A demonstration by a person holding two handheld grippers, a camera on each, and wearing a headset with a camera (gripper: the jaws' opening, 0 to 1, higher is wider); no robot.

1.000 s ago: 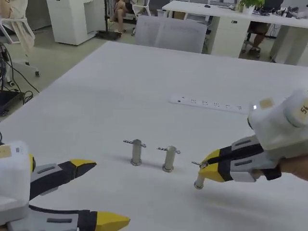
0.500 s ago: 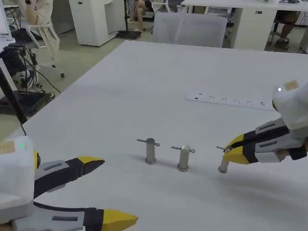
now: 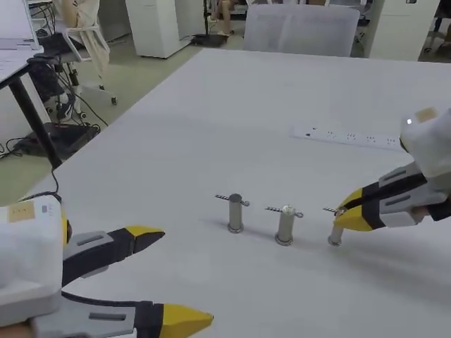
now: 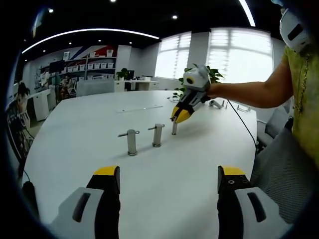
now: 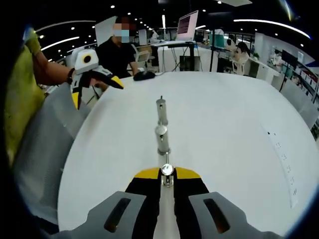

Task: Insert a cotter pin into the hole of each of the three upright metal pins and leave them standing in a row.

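Observation:
Three upright metal pins stand in a row on the white table. The left pin and the middle pin each carry a cotter pin through the top. My right gripper is at the top of the third pin, shut on a cotter pin whose tip sticks out to the left. In the right gripper view the third pin's head sits between the jaw tips, with the other two lined up behind. My left gripper hangs open near the table's front left, holding nothing.
A white power strip lies on the table behind the pins. A grey chair stands at the far edge. A black desk and office chair are off to the left. In the left gripper view, a person's arm reaches over the table.
The head camera has swung, shifting the whole picture. The right gripper stays on the third pin, which now stands a little farther back, in line with the other two. The left gripper has stayed open.

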